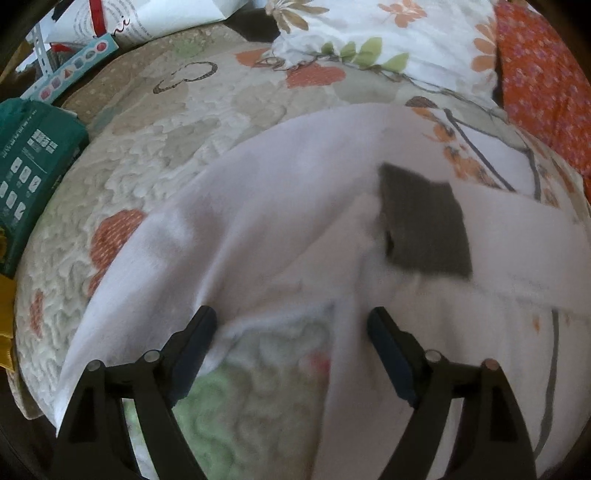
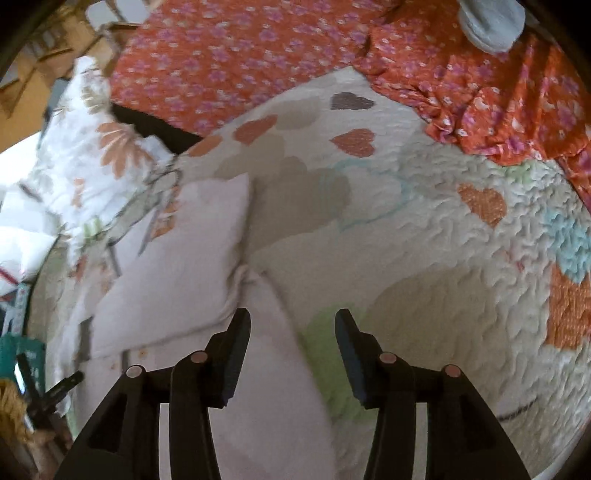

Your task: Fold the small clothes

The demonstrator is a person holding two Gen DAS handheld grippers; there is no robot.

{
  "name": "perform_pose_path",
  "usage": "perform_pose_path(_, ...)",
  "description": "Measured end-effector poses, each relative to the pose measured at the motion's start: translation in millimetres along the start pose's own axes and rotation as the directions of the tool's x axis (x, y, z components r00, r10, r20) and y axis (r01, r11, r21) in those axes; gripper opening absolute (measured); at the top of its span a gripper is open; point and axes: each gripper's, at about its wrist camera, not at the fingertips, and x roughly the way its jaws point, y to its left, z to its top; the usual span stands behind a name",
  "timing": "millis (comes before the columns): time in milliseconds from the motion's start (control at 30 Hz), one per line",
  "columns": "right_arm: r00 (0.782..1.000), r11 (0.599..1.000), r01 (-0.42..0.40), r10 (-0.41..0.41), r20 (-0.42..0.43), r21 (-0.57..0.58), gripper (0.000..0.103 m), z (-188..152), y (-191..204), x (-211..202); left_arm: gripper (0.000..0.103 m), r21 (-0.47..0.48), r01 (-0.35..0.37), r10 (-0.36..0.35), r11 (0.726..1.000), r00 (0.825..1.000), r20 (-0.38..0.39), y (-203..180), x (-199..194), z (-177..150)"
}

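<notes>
A small pale pink-white garment lies spread on the quilted bedspread, with a dark grey square patch on it. My left gripper is open and empty, hovering just above the garment's near edge where quilt shows through. In the right wrist view the same garment lies at left, partly folded, with a bunched seam near the middle. My right gripper is open and empty, its left finger over the garment's right edge and its right finger over bare quilt.
A white floral pillow and an orange floral cloth lie at the far side of the bed. A green box and papers sit at the left edge. A grey-blue sock-like item lies at far right.
</notes>
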Motion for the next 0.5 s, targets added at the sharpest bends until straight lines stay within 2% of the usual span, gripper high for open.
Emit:
perform_pose_path(100, 0.999, 0.999, -0.044, 0.044, -0.021, -0.008, 0.059, -12.3, 18.3, 3.6, 0.083, -0.004, -0.01, 0.01, 1.0, 1.0, 0.01, 7.9, -18.4, -17.7)
perform_pose_path(200, 0.994, 0.996, -0.093, 0.092, -0.066, -0.011, 0.059, -22.0, 39.6, 16.1, 0.083, -0.123, 0.092, -0.089, 0.988, 0.996, 0.026, 38.5, -43.1, -30.3)
perform_pose_path(267, 0.99, 0.993, -0.111, 0.108, -0.086, -0.041, 0.059, -28.7, 54.1, 20.9, 0.083, -0.212, 0.129, -0.117, 0.969, 0.991, 0.068, 68.4, -59.8, -36.0)
perform_pose_path(367, 0.988, 0.986, -0.126, 0.115, -0.101, -0.108, 0.059, -38.6, 75.5, 23.6, 0.083, -0.322, 0.089, -0.058, 0.943, 0.993, 0.106, 118.9, -75.8, -43.5)
perform_pose_path(433, 0.987, 0.981, -0.13, 0.116, -0.108, -0.141, 0.059, -43.4, 85.4, 25.0, 0.083, -0.391, 0.053, -0.017, 0.919, 0.995, 0.094, 154.0, -80.0, -49.3)
perform_pose_path(500, 0.986, 0.978, -0.137, 0.12, -0.115, -0.158, 0.06, -46.8, 90.6, 26.1, 0.083, -0.447, 0.047, -0.01, 0.893, 0.996, 0.083, 178.9, -81.7, -56.1)
